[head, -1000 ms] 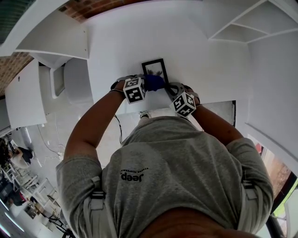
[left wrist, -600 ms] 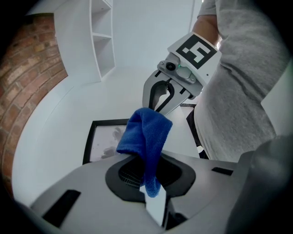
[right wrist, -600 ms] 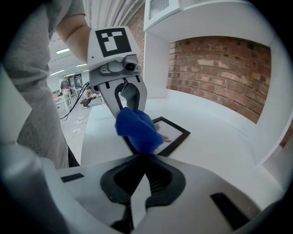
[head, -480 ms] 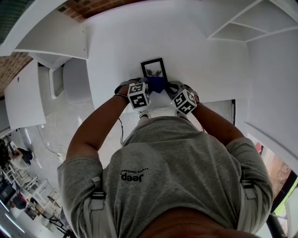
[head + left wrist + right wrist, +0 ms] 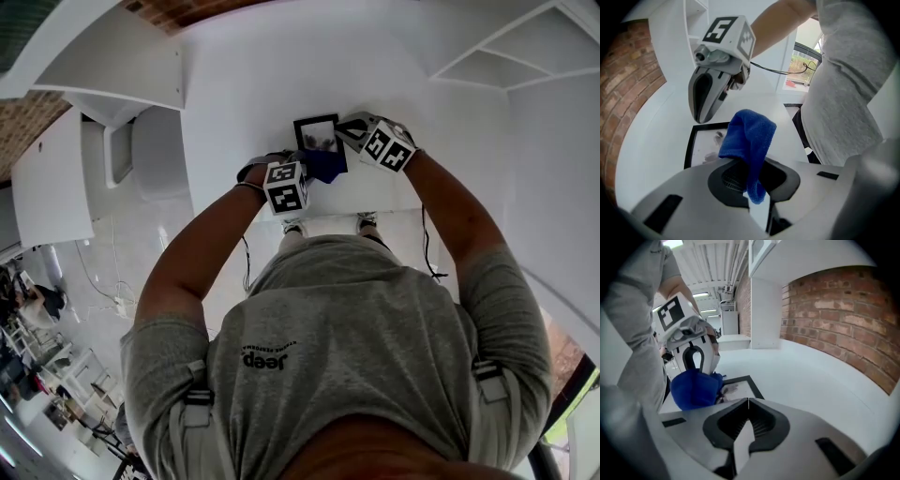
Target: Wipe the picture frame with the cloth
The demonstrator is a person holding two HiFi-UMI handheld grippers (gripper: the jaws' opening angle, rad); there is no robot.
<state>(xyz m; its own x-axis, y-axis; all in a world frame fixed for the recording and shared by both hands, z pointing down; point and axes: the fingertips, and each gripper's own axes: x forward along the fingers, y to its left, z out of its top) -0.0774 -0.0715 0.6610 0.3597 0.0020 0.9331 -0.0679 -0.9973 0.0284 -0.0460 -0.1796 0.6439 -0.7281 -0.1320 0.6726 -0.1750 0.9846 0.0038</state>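
The left gripper, fingers clamped on the cloth, was nearer the picture frame lying just ahead; the right gripper, fingers together and empty, stood beside it.

The left tongs are clamped on a blue cloth, which bunches upward out of the jaws. Just beyond it a black picture frame lies flat on the white bench. The right tongs, topped by a marker cube, point down over the frame's far edge. A brick wall curves at left; a grey shirt fills the right.
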